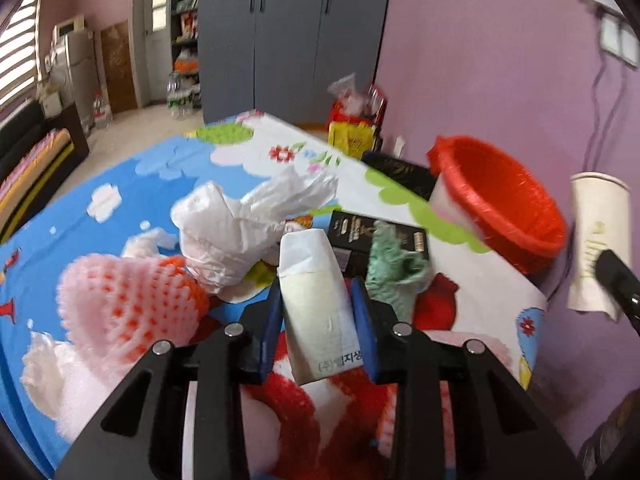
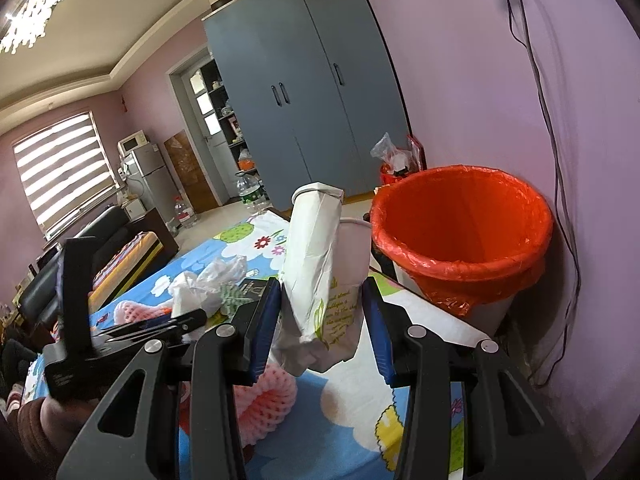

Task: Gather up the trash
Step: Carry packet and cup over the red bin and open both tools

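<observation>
My left gripper (image 1: 316,312) is shut on a small white carton (image 1: 316,300), held above the play mat. My right gripper (image 2: 322,316) is shut on a crushed white paper cup (image 2: 320,280), held up just left of the bin (image 2: 460,236), a white bin lined with a red bag. The cup (image 1: 598,240) and bin (image 1: 500,200) also show at the right of the left wrist view. On the mat lie a white plastic bag (image 1: 240,228), pink foam fruit netting (image 1: 124,308), a black box (image 1: 360,240) and a green crumpled scrap (image 1: 392,268).
The colourful play mat (image 1: 100,208) covers the floor. The bin stands against the purple wall (image 2: 500,80). A yellow and red bag (image 1: 356,128) sits by the grey wardrobe (image 1: 288,32). A black sofa (image 2: 80,248) is far left. The left gripper (image 2: 120,320) shows in the right view.
</observation>
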Demonstrator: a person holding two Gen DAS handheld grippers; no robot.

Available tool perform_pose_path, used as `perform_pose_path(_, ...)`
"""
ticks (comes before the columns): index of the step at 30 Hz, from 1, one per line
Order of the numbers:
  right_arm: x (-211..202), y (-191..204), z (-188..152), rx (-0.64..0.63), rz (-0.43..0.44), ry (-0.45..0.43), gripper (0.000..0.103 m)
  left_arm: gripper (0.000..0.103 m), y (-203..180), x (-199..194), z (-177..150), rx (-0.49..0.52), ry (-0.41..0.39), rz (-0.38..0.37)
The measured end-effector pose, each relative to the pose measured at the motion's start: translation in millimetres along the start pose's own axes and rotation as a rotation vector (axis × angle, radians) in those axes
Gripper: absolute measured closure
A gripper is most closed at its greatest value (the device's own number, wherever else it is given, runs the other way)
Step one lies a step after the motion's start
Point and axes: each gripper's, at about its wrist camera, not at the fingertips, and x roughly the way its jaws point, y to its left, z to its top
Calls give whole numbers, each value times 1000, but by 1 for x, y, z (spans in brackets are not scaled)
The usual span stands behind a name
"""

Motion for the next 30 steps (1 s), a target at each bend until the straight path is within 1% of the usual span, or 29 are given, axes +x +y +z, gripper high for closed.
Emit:
perform_pose_path(2, -3, 3, 0, -8, 1, -2, 63, 71, -3, -15, -1, 17, -49, -36)
perform_pose_path(6, -11, 9, -1, -25, 0, -10, 63, 71, -10, -38, -3, 54, -115, -61)
perform_pose_path(9, -18, 10, -1, -48, -3, -21, 63, 70, -17, -52, -4, 80, -155, -90)
perform_pose_path(14, -31, 10, -1, -73, -15, -42, 63, 70, -38, -65, -3, 145, -193, -124)
perform_pose_path(20, -35, -4, 4, -57, -35, -54, 63, 70, -59, -68, 4, 195, -224, -156)
perform_pose_path(26, -33, -18, 8, -52, -51, -55, 63, 70, -84, -60, 20, 232, -223, -205)
perform_pose_path(30, -28, -33, 12, -41, -70, -60, 62, 70, -104, -51, 34, 280, -220, -236)
